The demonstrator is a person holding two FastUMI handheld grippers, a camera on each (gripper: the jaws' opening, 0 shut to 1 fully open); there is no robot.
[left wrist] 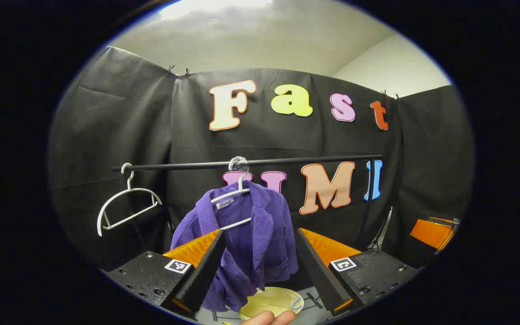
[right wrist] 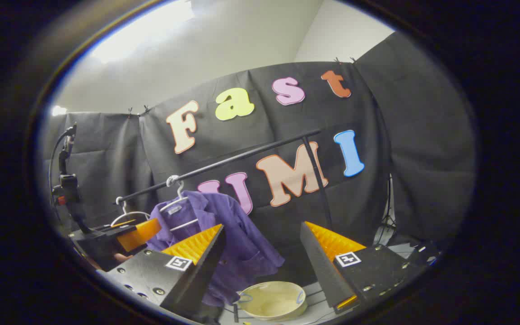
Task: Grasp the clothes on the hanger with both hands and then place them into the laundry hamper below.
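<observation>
- We find one purple jacket (left wrist: 251, 234) on a white hanger (left wrist: 235, 205), hooked near the middle of a black rail (left wrist: 251, 162); in the right gripper view the same jacket (right wrist: 224, 225) hangs from the rail (right wrist: 224, 164) toward its left end.
- We count two white hangers on the rail: the one carrying the jacket and an empty hanger (left wrist: 124, 207) near the rail's left end, well apart from it.
- We see one pale yellow hamper (left wrist: 271, 303) on the floor below the jacket's hem; in the right gripper view the hamper (right wrist: 272, 300) sits below and a little to the right of the garment.
- The left claw (left wrist: 260, 253) has its two fingers spread apart, with nothing between them. The jacket shows through the gap, farther off; we cannot tell whether the fingers touch the cloth.
- The right claw (right wrist: 260, 253) likewise stands apart and grips nothing. The jacket lies behind its left finger, partly hidden by it.
- In the right gripper view we note the other claw at the left edge, near the jacket's left side, with a black stalk and cable rising above it.
- A fingertip of the person's hand (left wrist: 266, 318) shows at the lower edge of the left gripper view, in front of the hamper.
- One upright black post (right wrist: 316, 176) carries the rail at its right end.
</observation>
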